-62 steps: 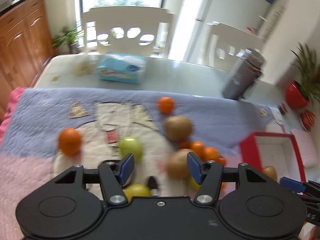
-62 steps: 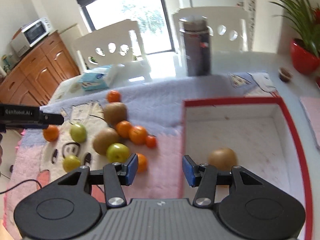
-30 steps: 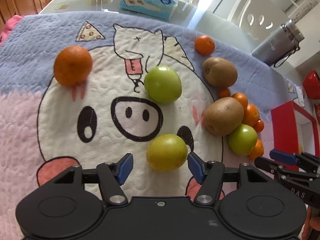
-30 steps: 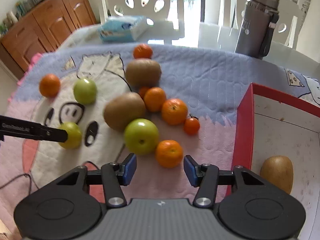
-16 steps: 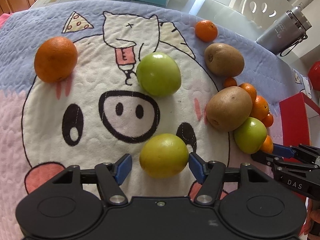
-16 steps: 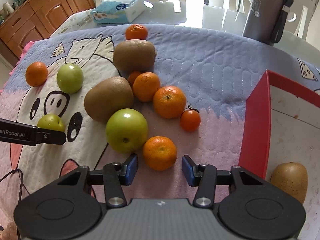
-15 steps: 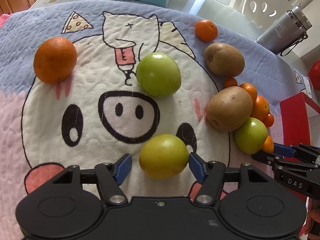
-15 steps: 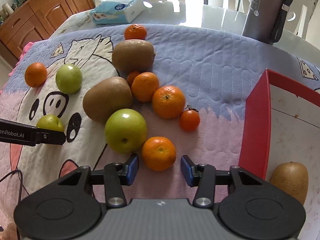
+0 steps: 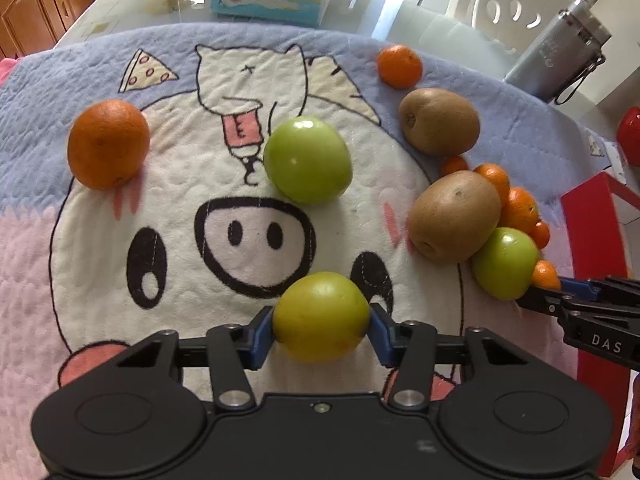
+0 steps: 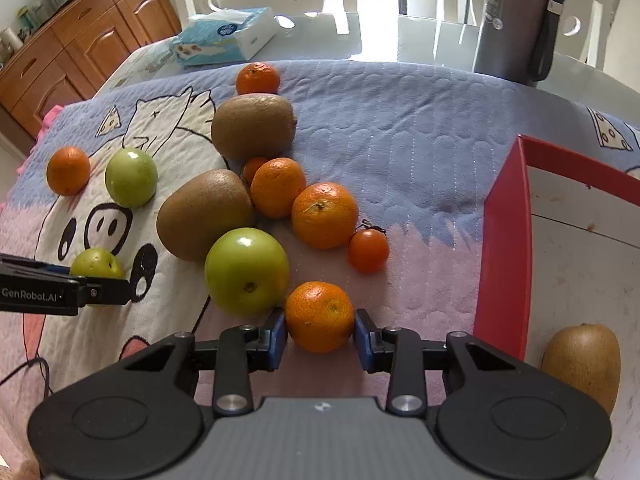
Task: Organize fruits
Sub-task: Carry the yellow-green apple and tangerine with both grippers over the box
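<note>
My left tongs [image 9: 321, 330] have just closed across the widest part of the firm, smooth apple [image 9: 321, 317] near the blanket's [image 9: 400, 64] front edge, my right tongs [image 10: 320, 334] likewise on a soft, light mandarin [image 10: 319, 316] beside the box [image 10: 506, 240], so I squeeze gently.

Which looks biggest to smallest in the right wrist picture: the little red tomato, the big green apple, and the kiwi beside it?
1. kiwi and green apple: they look about alike; the apple lies nearer the camera, so I won't rank them.
2. tomato: plainly the smallest.
</note>
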`<state>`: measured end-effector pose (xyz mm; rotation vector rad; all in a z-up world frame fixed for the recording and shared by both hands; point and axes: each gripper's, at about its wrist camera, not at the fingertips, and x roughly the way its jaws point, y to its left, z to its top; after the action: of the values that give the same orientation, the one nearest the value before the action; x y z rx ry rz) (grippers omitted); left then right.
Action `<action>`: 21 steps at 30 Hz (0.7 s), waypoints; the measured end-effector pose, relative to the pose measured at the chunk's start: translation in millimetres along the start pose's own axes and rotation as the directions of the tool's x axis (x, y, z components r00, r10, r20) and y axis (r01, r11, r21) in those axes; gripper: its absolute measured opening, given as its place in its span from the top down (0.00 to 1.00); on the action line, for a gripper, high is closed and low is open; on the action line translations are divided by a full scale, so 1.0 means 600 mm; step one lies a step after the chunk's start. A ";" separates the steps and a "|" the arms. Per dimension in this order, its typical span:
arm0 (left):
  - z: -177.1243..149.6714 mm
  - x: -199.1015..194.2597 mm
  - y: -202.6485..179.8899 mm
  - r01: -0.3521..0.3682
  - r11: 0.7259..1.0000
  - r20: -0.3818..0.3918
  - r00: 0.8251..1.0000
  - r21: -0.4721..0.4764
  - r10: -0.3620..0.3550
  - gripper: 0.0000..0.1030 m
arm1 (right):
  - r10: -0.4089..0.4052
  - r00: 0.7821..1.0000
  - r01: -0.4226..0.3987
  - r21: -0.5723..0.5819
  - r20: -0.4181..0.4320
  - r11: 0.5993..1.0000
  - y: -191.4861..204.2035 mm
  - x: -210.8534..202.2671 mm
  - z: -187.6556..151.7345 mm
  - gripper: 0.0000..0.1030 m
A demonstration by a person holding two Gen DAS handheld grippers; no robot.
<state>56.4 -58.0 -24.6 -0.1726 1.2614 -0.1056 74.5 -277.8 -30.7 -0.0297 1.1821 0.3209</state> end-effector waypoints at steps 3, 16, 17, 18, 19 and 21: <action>-0.004 -0.002 0.003 0.007 1.000 0.015 1.000 -0.016 -0.007 0.45 | 0.005 1.000 -0.006 0.028 0.014 1.000 -0.004 -0.008 -0.003 0.64; -0.023 -0.041 -0.006 0.029 1.000 0.087 0.996 -0.011 -0.028 0.45 | 0.041 0.996 -0.050 0.101 0.084 0.994 -0.017 -0.055 -0.017 0.64; -0.024 -0.043 -0.007 0.030 1.000 0.090 0.996 -0.009 -0.029 0.45 | 0.041 0.995 -0.050 0.101 0.087 0.994 -0.017 -0.058 -0.019 0.64; -0.027 -0.046 -0.009 0.030 1.000 0.094 0.995 -0.008 -0.029 0.45 | 0.042 0.995 -0.051 0.102 0.089 0.993 -0.016 -0.061 -0.022 0.64; -0.029 -0.049 -0.010 0.029 1.000 0.098 0.995 -0.006 -0.029 0.45 | 0.043 0.995 -0.052 0.103 0.090 0.993 -0.016 -0.064 -0.024 0.64; -0.034 -0.056 -0.014 0.029 1.000 0.104 0.994 0.000 -0.029 0.45 | 0.043 0.994 -0.054 0.107 0.097 0.993 -0.016 -0.070 -0.032 0.64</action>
<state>27.1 -61.6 2.5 -0.1951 1.1551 -0.1196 45.7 -300.4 -1.1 0.1088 1.1062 0.2969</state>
